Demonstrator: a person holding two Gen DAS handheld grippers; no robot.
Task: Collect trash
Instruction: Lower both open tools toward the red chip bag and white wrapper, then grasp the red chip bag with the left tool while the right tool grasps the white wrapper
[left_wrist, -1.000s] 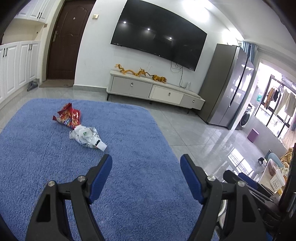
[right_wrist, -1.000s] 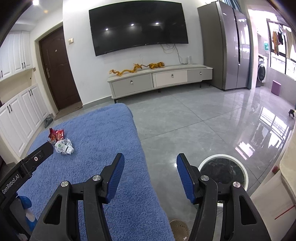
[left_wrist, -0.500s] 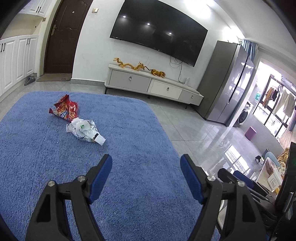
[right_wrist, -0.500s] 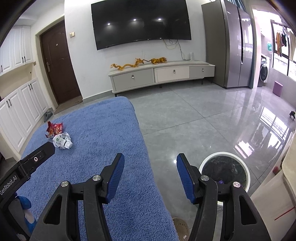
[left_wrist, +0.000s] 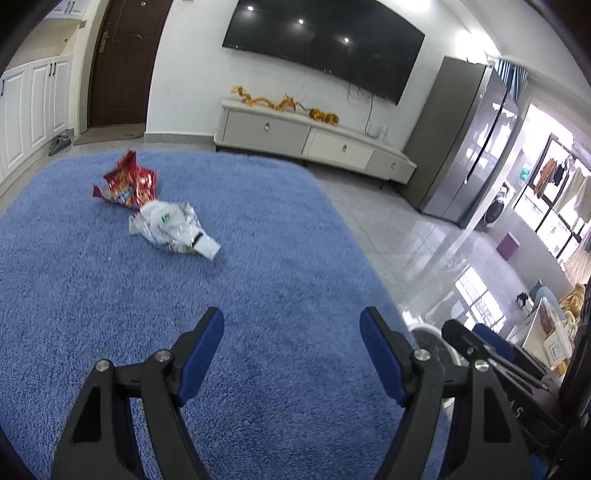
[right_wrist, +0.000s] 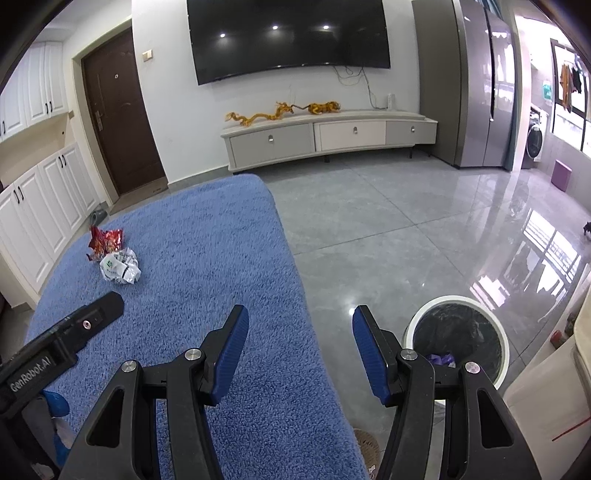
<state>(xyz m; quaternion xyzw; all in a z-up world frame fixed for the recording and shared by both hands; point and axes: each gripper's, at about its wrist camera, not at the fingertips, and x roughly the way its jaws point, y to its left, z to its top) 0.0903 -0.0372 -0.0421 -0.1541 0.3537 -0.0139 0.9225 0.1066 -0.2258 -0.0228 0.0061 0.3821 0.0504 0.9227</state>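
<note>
Both tools spread and empty above the blue rug.

The left tool (left_wrist: 291, 328) hangs over the rug (left_wrist: 258, 229); a crumpled white wrapper (left_wrist: 170, 229) lies at its 11 o'clock, touching a red snack bag (left_wrist: 127, 184) just beyond. The right tool (right_wrist: 299, 325) hovers at the rug's edge, with the white-rimmed trash bin (right_wrist: 458, 339) on the tiled floor (right_wrist: 406, 229) at its 3 o'clock.

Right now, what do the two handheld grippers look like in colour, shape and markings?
The left gripper and the right gripper look alike: black angular frames with triangular cut-outs, silver pivot screws, and two fingers faced with blue ribbed pads. In the right wrist view, the left gripper's black body carries white "GenRobot.AI" lettering and a small red-centred button.
</note>
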